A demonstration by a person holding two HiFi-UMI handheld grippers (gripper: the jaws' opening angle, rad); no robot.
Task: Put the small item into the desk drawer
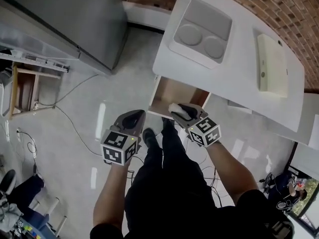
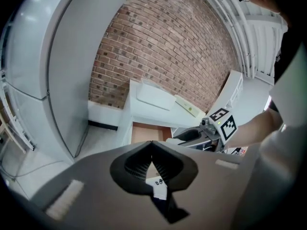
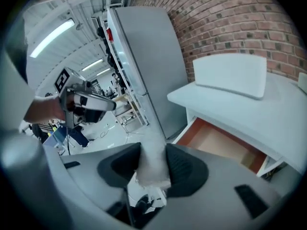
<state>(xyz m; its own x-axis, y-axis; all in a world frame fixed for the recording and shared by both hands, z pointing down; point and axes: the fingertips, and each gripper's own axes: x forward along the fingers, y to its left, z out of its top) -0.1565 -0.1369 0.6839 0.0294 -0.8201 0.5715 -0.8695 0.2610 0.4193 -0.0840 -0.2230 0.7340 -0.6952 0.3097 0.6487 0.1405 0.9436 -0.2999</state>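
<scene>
The desk drawer [image 1: 175,94] stands pulled out from under the white desk [image 1: 234,78], and its brown floor shows bare. My right gripper [image 1: 178,109] hovers at the drawer's near front edge, shut on a small white soft item [image 1: 174,107]. In the right gripper view the item [image 3: 152,163] sits upright between the dark pads, with the open drawer [image 3: 218,143] ahead to the right. My left gripper [image 1: 134,117] hangs left of the drawer over the floor, jaws shut with nothing in them. From the left gripper [image 2: 152,150] the drawer [image 2: 146,132] lies ahead.
On the desk top lie a white tray with two round hollows [image 1: 202,30] and a cream flat device [image 1: 271,63]. A tall grey cabinet [image 1: 75,19] stands left of the desk. Cables [image 1: 75,126] trail over the floor, and a wooden stand [image 1: 22,89] sits far left.
</scene>
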